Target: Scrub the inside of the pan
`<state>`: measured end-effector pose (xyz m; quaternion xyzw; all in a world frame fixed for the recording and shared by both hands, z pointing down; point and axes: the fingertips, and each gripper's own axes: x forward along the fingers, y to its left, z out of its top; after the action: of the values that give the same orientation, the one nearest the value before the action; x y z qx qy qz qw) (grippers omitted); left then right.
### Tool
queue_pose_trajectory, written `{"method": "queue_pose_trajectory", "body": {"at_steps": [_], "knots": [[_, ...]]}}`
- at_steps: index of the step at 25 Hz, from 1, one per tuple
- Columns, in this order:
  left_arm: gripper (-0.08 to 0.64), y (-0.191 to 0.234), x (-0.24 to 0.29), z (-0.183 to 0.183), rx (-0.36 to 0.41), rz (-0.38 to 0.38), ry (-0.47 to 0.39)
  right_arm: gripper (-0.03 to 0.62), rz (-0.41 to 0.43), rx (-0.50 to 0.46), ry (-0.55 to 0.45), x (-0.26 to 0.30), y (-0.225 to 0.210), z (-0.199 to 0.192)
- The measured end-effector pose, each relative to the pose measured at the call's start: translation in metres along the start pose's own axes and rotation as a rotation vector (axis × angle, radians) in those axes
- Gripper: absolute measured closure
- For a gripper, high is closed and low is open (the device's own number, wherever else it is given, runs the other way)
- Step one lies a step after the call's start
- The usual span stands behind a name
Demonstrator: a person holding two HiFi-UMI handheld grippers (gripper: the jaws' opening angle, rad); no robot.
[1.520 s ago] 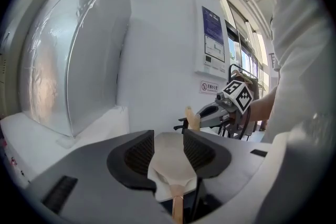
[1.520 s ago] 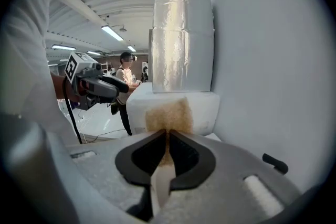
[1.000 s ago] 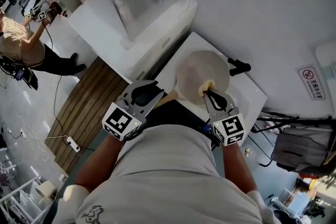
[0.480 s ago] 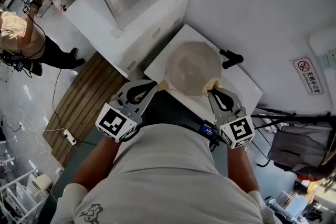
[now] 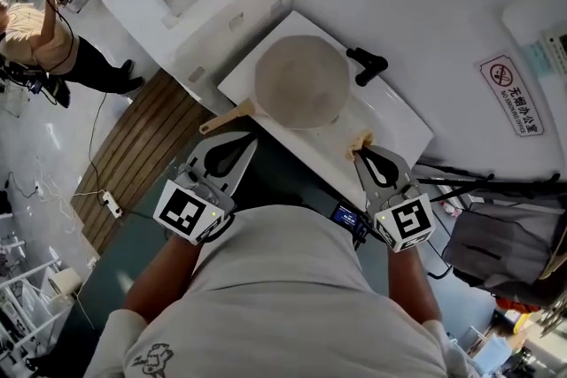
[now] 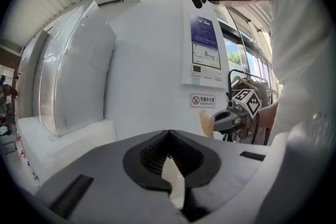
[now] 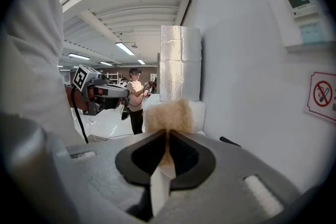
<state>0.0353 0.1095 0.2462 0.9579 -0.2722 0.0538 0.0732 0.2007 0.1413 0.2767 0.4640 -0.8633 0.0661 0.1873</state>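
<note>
The pan [image 5: 301,82] sits on the white bench [image 5: 394,121] in the upper centre of the head view. Its pale inside faces up and its wooden handle [image 5: 226,117] runs toward the lower left, past the bench edge. Neither gripper touches it.

The left gripper [image 5: 246,140] hangs below the handle, apart from it. Its jaws are clenched with nothing between them, as the left gripper view confirms. The right gripper [image 5: 359,151] is at the lower right of the bench, near its edge. Its jaws are grasping a tan scrub pad [image 5: 359,140], which sticks up past their tips in the right gripper view. A black knob-like object [image 5: 368,65] lies on the bench just beside the pan's upper right rim.

The step in hand looks like bringing the pad to the pan, with both tools short of it. To do it well:
1. Open the left jaws and take the handle close to the pan, so the pan cannot spin or slide toward the bench edge.
2. Tip the right gripper down so the pad's face lies flat on the pan floor, not its corner.
3. Work in overlapping circles from the centre out to the wall, with light pressure so the pad stays in the jaws.
</note>
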Motion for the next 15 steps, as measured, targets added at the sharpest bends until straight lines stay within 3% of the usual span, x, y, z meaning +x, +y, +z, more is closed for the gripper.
{"method": "queue_pose_trajectory", "body": {"at_steps": [7, 15], "knots": [[0.561, -0.07, -0.005, -0.015, 0.001, 0.052, 0.028, 0.568, 0.067, 0.025, -0.022, -0.054, 0.008, -0.032], [0.561, -0.105, -0.029, -0.01, 0.017, 0.081, 0.035, 0.569, 0.086, 0.039, -0.055, -0.088, 0.031, -0.041]]}}
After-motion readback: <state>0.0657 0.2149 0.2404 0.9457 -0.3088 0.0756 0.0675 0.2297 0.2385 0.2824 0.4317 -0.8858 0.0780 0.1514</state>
